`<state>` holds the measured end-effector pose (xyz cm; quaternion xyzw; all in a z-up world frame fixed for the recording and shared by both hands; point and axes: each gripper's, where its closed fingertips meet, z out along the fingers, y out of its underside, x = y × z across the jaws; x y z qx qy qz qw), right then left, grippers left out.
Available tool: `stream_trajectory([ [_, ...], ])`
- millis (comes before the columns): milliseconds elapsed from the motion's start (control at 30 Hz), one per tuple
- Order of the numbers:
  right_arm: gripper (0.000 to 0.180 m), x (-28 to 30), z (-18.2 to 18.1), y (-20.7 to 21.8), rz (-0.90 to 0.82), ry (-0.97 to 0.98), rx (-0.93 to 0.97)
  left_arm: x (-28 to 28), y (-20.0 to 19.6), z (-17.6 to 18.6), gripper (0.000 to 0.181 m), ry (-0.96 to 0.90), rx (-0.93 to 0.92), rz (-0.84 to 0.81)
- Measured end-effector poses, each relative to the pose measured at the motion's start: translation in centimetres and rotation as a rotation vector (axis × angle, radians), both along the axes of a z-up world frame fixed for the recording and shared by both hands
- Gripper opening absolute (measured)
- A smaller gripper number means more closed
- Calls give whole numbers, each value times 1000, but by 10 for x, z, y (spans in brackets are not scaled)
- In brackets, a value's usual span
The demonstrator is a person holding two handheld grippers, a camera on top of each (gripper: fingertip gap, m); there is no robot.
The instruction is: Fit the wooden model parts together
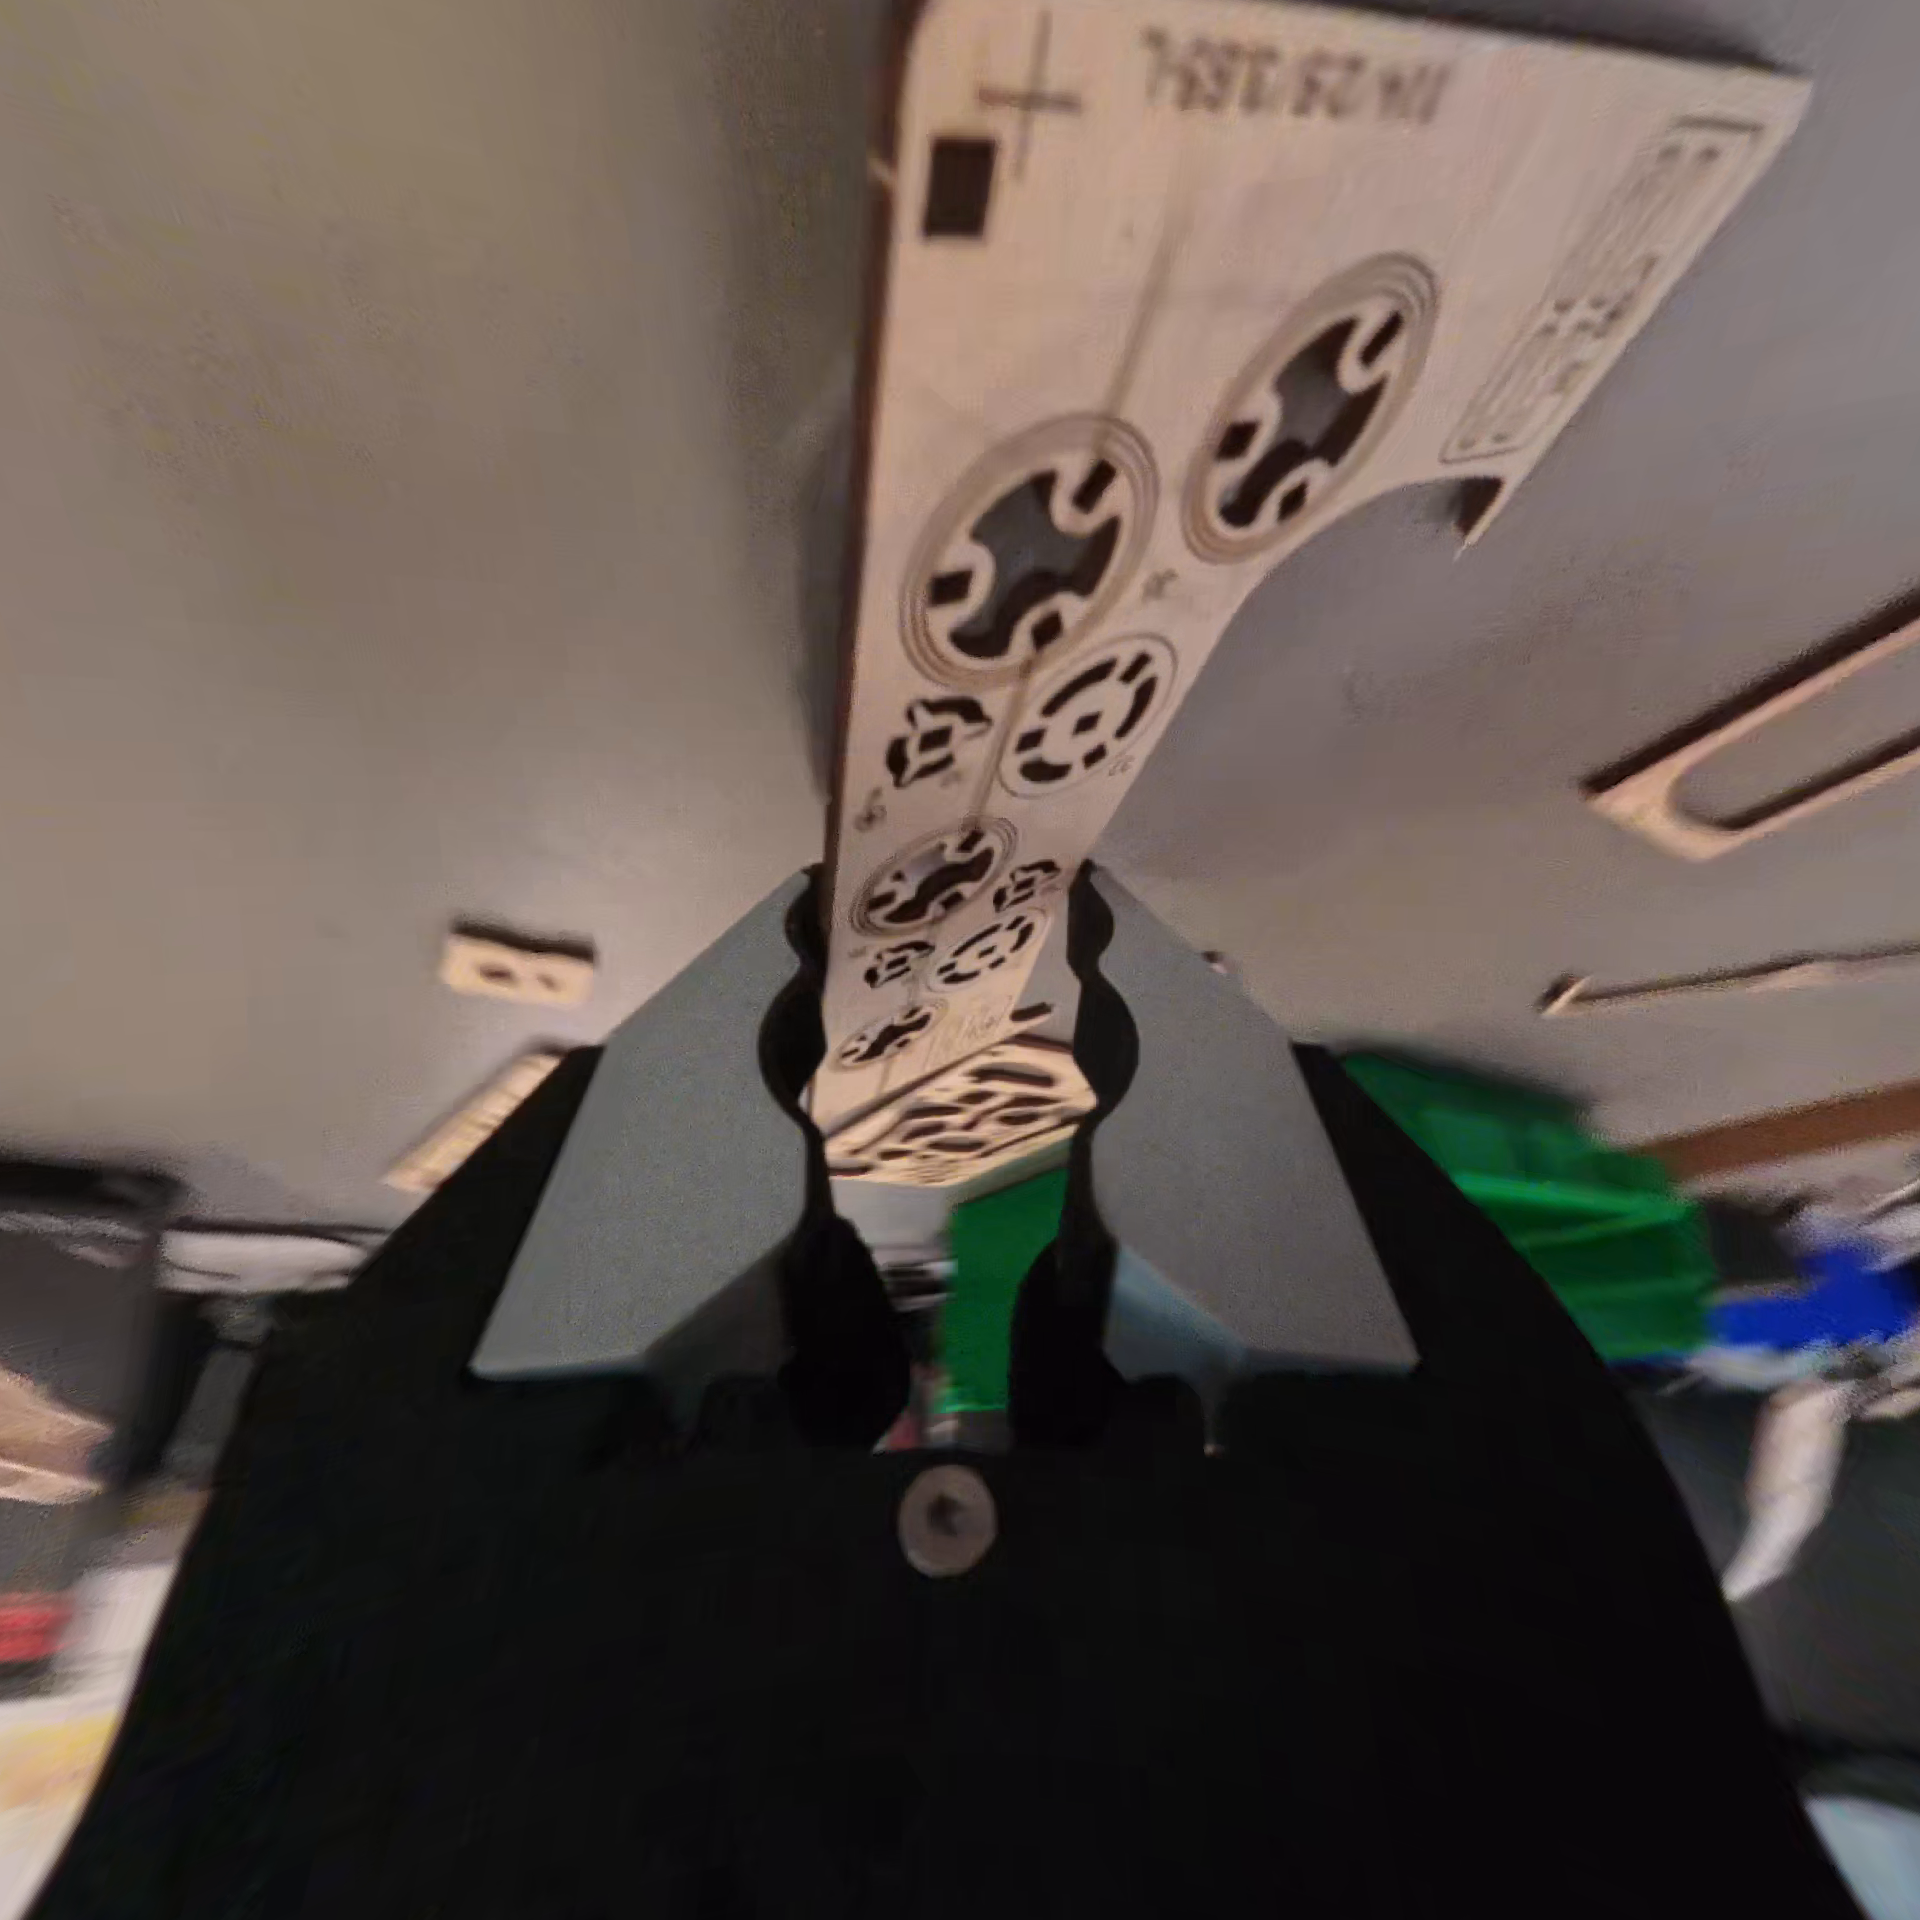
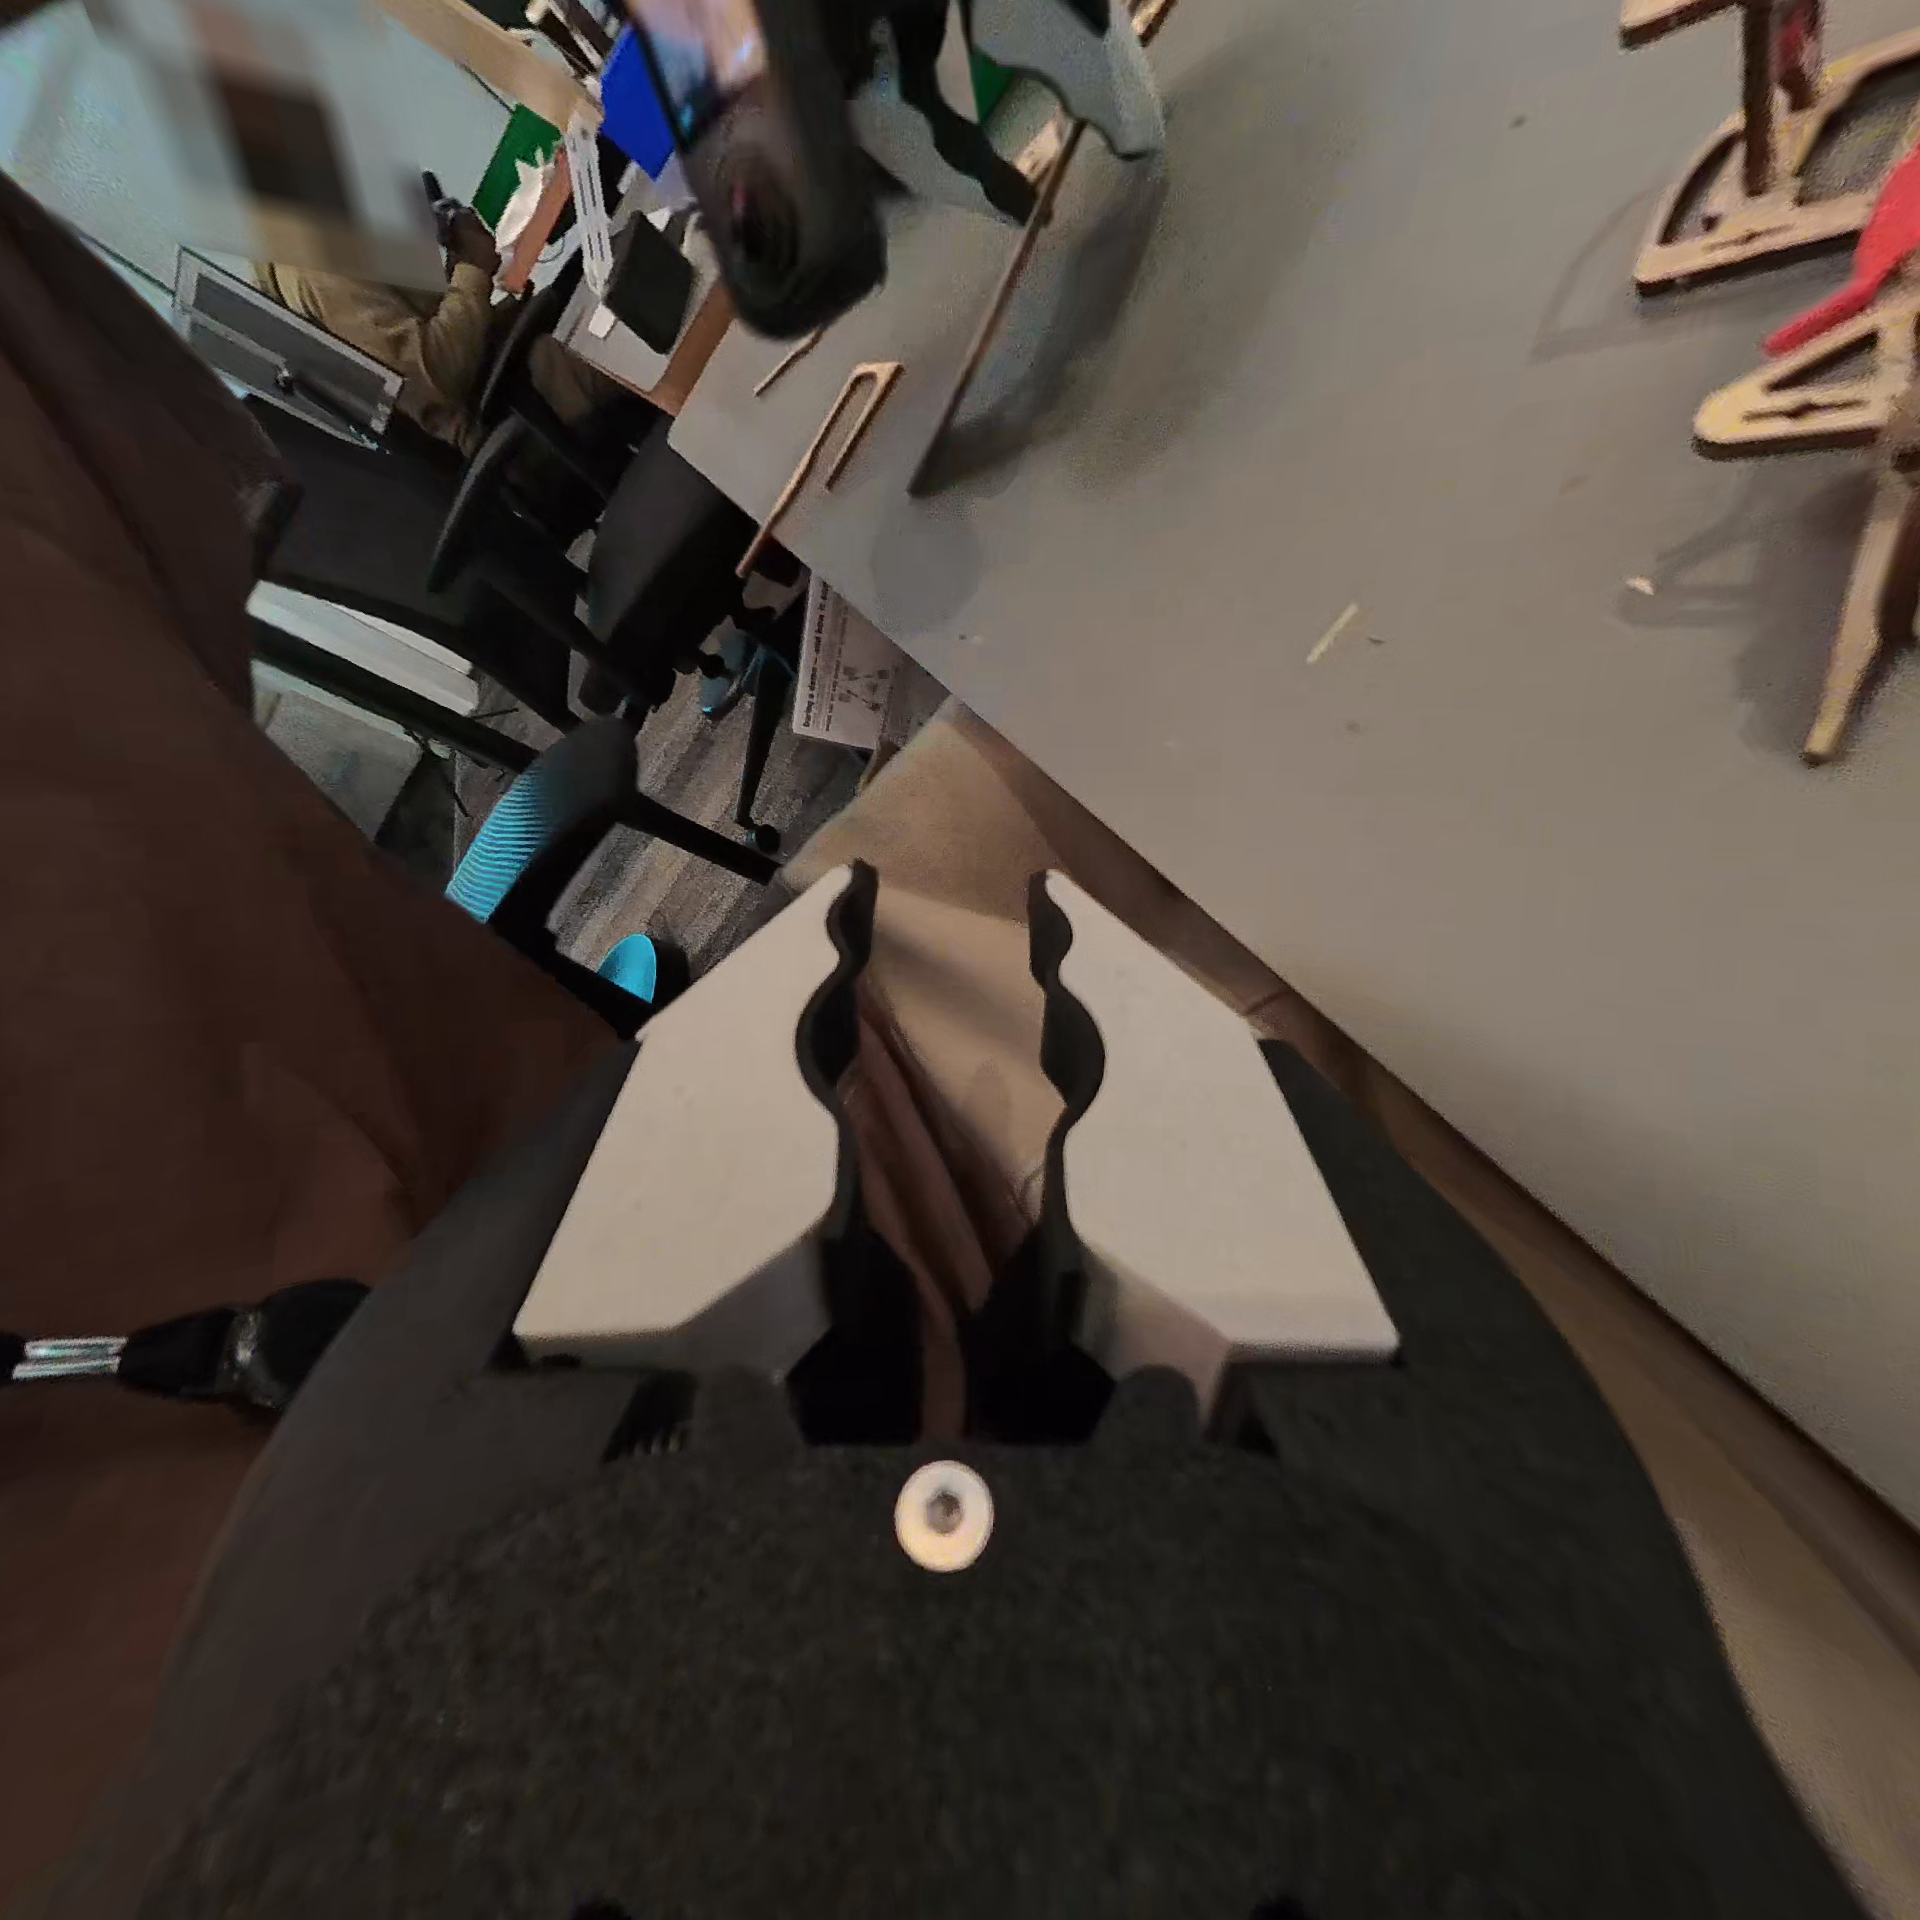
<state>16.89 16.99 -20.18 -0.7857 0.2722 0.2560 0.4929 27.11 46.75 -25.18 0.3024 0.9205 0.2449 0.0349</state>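
Left gripper (image 1: 948, 883) pinching near end of laser-cut wooden sheet (image 1: 1132, 436), sheet reaching away over grey table (image 1: 416, 468) (round cut-outs along its length). Loose slotted strip (image 1: 1756, 748) lying to right. Right gripper (image 2: 951, 883) fingers spread, empty, off table edge (image 2: 1351, 935). Assembled wooden pieces (image 2: 1766, 177) standing far right.

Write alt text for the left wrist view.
The left claw grips one end of a laser-cut wooden parts sheet held above a grey table. Small loose wooden pieces lie on the table around it.
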Motion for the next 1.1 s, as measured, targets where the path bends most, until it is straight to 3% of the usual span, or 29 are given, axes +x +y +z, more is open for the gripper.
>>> stream_trajectory([
  [33,28,2,-3,-2,-2,5,-10,1,-4,-4,43,25,39,-112],
  [100,28,3,-7,-4,2,12,-23,11,-6,-5,41,16,130,-305],
  [167,27,5,-9,-4,3,24,-26,16,-7,-5,41,16,163,-370],
  [233,27,6,-10,-4,5,39,-24,16,-5,-4,43,23,183,-374],
  [300,27,6,-11,-5,12,54,-21,24,-4,-1,76,-50,190,-387],
  [333,28,6,-11,-5,13,59,-20,28,-1,5,81,-91,194,-386],
  [433,28,8,-11,-8,11,76,-10,30,13,28,75,-179,142,-275],
  [567,28,13,-8,-14,-10,71,-5,37,45,81,63,-459,-48,113],
  [700,29,22,-4,-17,-38,1,-5,33,98,154,54,-972,-362,723],
  [767,30,30,0,-18,-67,-62,3,-5,118,151,64,-1053,-547,1178],
  [867,37,51,7,-24,-146,-228,6,-44,81,124,61,-931,-1113,1705],
  [933,47,65,13,-30,-201,-346,11,-57,56,120,49,-892,-1469,1859],
  [1000,51,73,20,-34,-237,-415,23,-70,46,118,48,-950,-1704,1910],
  [1100,58,79,17,-37,-267,-416,10,-84,51,110,50,-1189,-1728,1847],
])
